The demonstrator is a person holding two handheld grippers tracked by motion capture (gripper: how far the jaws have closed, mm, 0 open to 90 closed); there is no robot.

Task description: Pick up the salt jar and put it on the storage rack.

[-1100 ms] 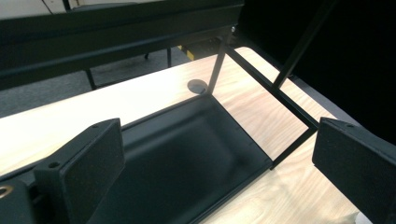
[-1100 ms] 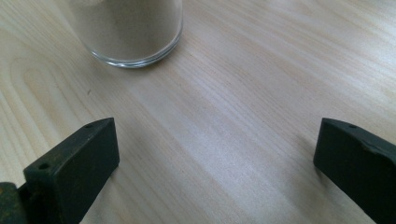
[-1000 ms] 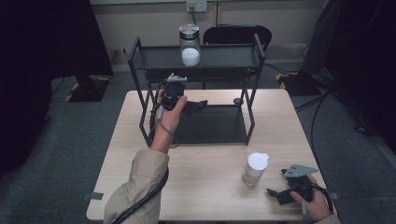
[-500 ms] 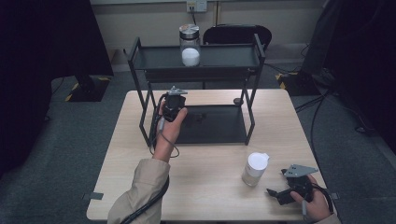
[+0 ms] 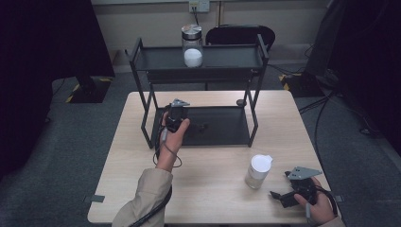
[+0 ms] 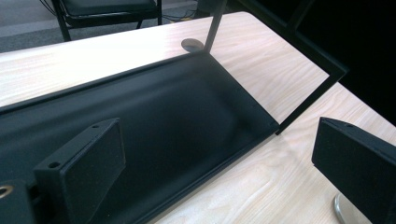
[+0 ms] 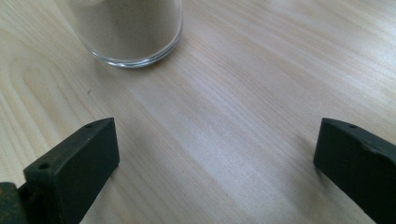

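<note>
So the left gripper [image 5: 176,111] is held out over the left front part of the rack's [image 5: 203,125] black lower tray, with the person's arm coming up from the bottom of the high view. In the left gripper view its jaws stand wide apart with nothing between them, just the dark tray [image 6: 177,126] underneath and the pale worktop [image 6: 289,74] past the tray's edge. You can also see one of the rack's thin legs meeting the tray corner there, plus a small round grey foot on the wood behind it.

The right gripper [image 5: 283,196] is way down at the near right corner of the worktop [image 5: 213,189], low and pointing left towards a jar [image 5: 258,171] with a white lid. That jar stands upright on the wood, just in front of the rack's right front leg and near the gripper but not touching it. In the right gripper view the jaws are spread wide too, holding nothing, bare wood between them, and the glass bottom of the jar [image 7: 128,30] sits a bit ahead and off to the left, with pale powdery stuff inside.

There's a second jar [image 5: 192,45] up on the rack's top shelf, silver lid, white contents in the lower half. Behind the rack there's a dark chair [image 5: 241,35].
</note>
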